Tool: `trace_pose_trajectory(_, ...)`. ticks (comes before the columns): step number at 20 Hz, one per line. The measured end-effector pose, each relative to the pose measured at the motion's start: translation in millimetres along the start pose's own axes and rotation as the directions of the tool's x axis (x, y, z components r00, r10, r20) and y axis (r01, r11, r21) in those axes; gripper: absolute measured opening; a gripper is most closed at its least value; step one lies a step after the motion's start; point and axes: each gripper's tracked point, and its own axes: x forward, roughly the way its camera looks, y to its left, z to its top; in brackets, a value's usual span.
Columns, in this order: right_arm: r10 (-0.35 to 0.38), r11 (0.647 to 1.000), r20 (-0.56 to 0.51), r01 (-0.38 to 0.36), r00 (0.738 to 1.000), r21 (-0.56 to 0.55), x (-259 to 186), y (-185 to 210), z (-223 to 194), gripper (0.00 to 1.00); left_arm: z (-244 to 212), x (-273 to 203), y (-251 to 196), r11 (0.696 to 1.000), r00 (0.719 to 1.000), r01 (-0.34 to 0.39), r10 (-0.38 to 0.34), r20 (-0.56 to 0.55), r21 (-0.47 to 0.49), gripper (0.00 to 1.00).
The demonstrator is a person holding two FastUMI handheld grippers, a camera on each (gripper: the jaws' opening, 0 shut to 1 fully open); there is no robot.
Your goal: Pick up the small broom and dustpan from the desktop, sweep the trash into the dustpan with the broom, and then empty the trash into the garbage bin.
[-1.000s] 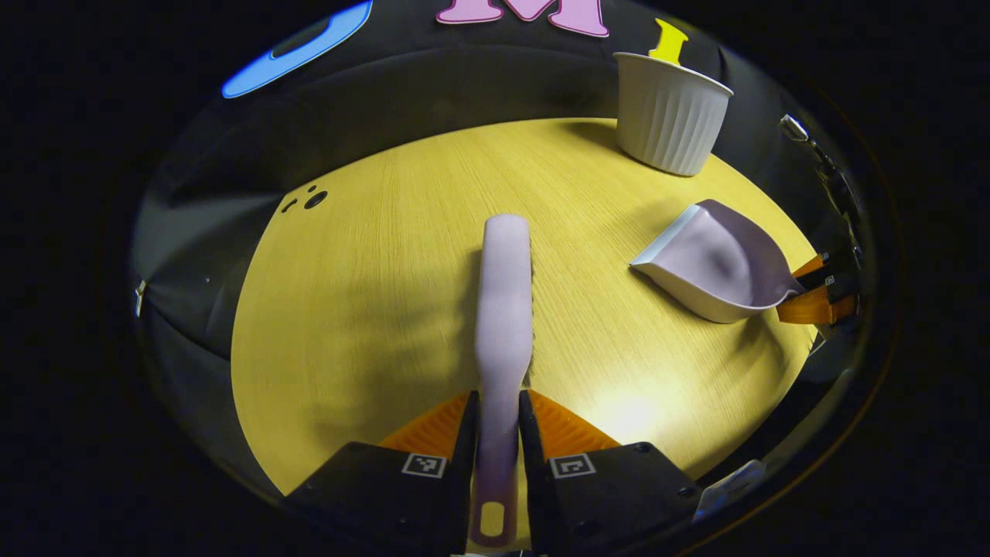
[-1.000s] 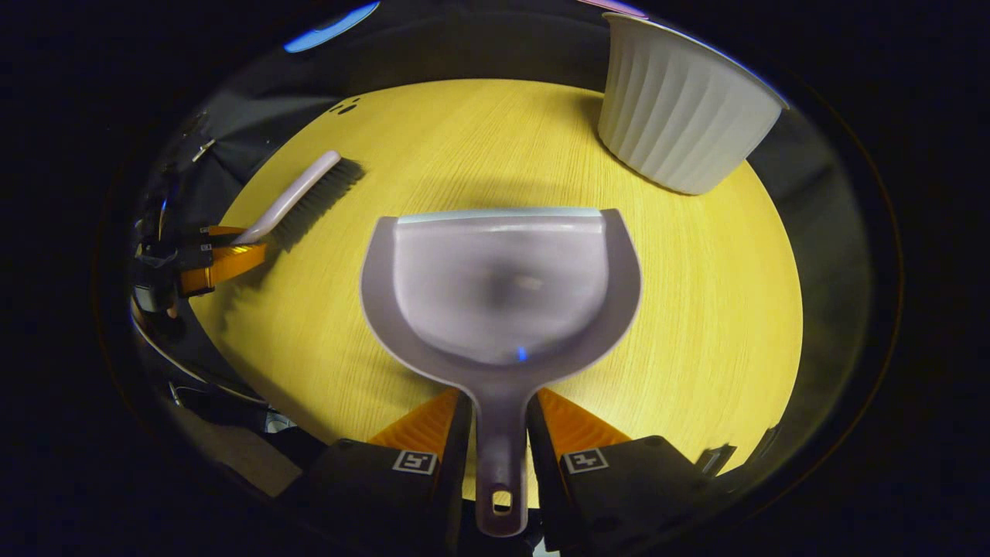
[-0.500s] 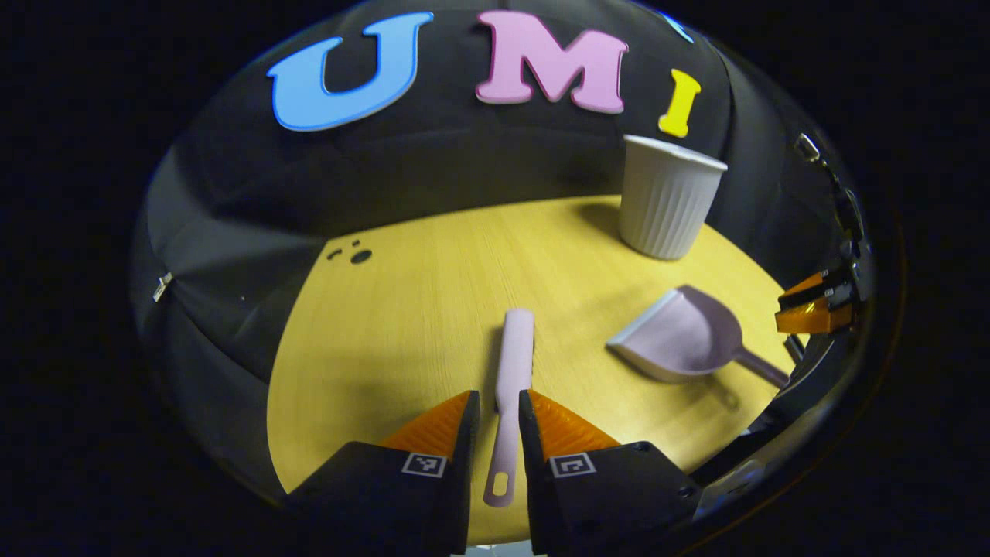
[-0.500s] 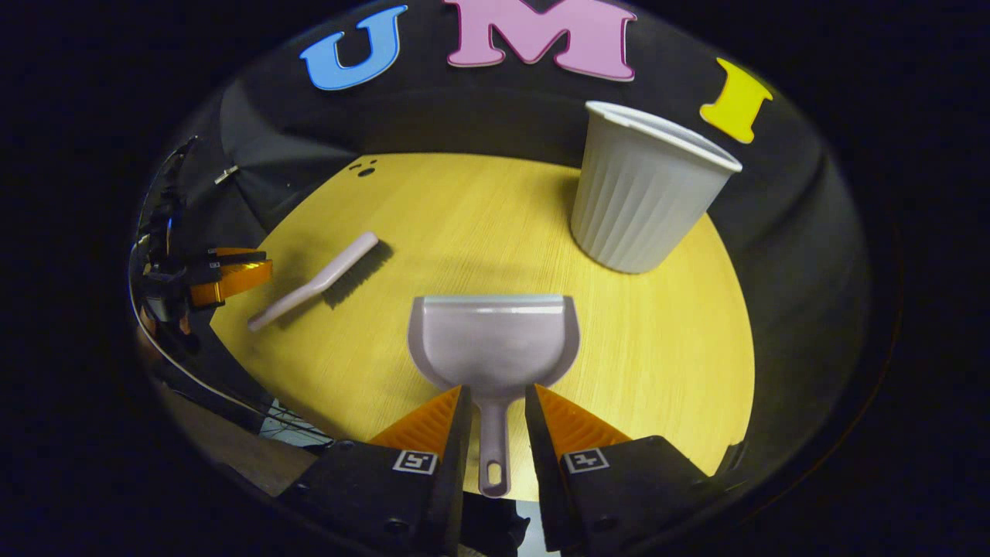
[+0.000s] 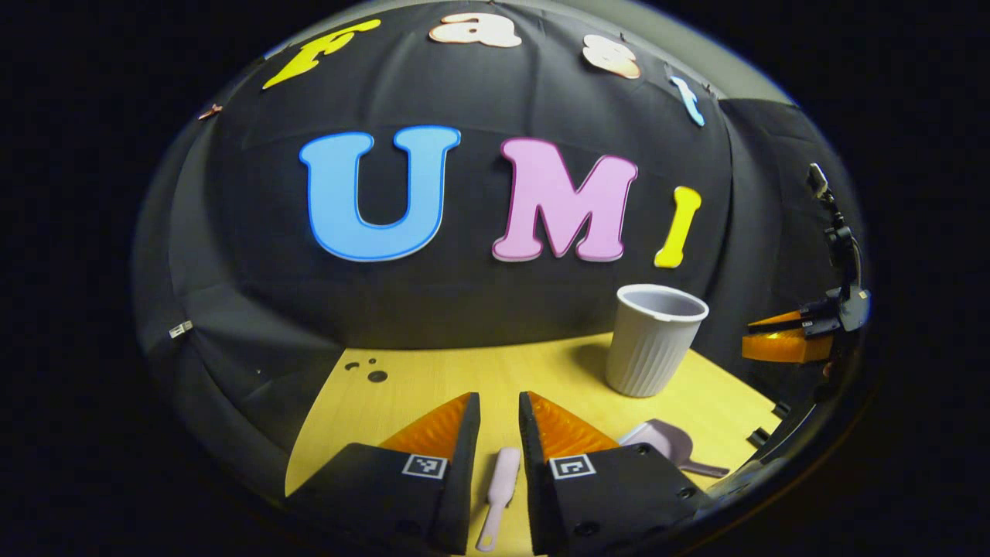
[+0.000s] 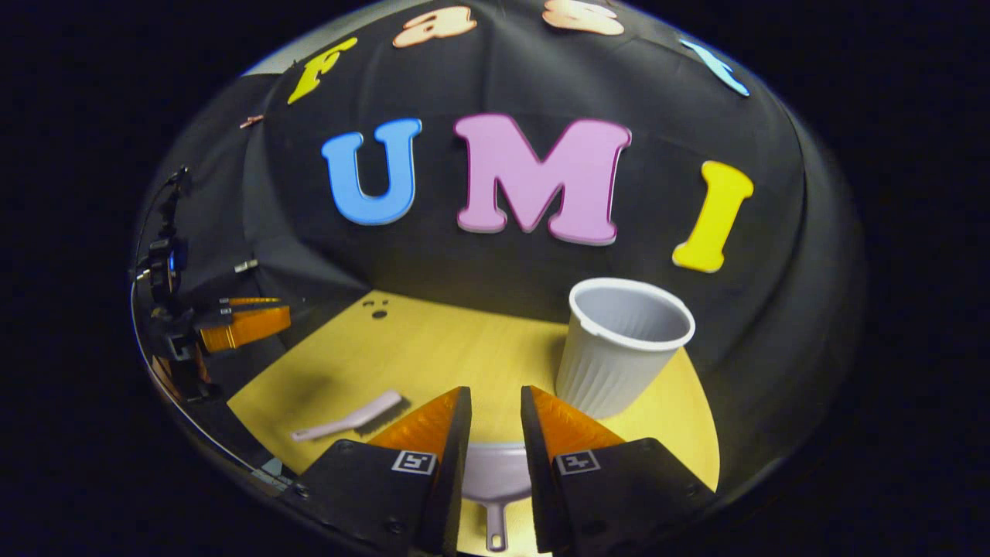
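The small lilac broom lies flat on the yellow table, below and between the fingers of my left gripper. That gripper hangs above it, narrowly open and holding nothing. The lilac dustpan rests on the table under my right gripper, which is also narrowly open and empty. In the right gripper view the broom lies at the left. The dustpan sits right of the broom. The white ribbed bin stands upright behind the dustpan.
A few small dark specks sit near the table's far left corner. The bin stands near the table's right edge. The other gripper's orange fingers show at the sides, the right gripper and the left gripper. Black cloth walls the back.
Both grippers let go, the left of the broom handle and the right of the dustpan handle. Both rose and tilted up, leaving the tools lying on the table.
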Motion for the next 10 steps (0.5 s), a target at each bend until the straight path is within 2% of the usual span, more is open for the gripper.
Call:
trace_pose_trajectory(3,-0.018,0.999,0.090,0.021,0.996,-0.033,-6.8,-1.3,19.2,0.40,9.7,-7.9,0.5,1.000,0.999,-0.004,0.003,0.045,0.021,0.34)
trace_pose_trajectory(5,-0.026,0.999,0.082,0.029,0.996,-0.037,-6.3,-0.4,13.6,0.42,7.5,-14.4,-5.6,1.000,1.000,0.008,-0.009,0.026,0.027,0.31)
trace_pose_trajectory(7,-0.020,0.999,0.070,0.023,0.997,-0.031,-8.1,2.3,13.4,0.45,4.9,-14.2,-6.7,1.000,1.000,0.014,-0.014,0.012,0.024,0.36)
trace_pose_trajectory(10,-0.022,0.998,0.066,0.026,0.998,-0.057,-6.6,6.7,11.8,0.45,6.4,-14.1,-6.9,0.999,1.000,0.013,-0.014,0.011,0.032,0.31)
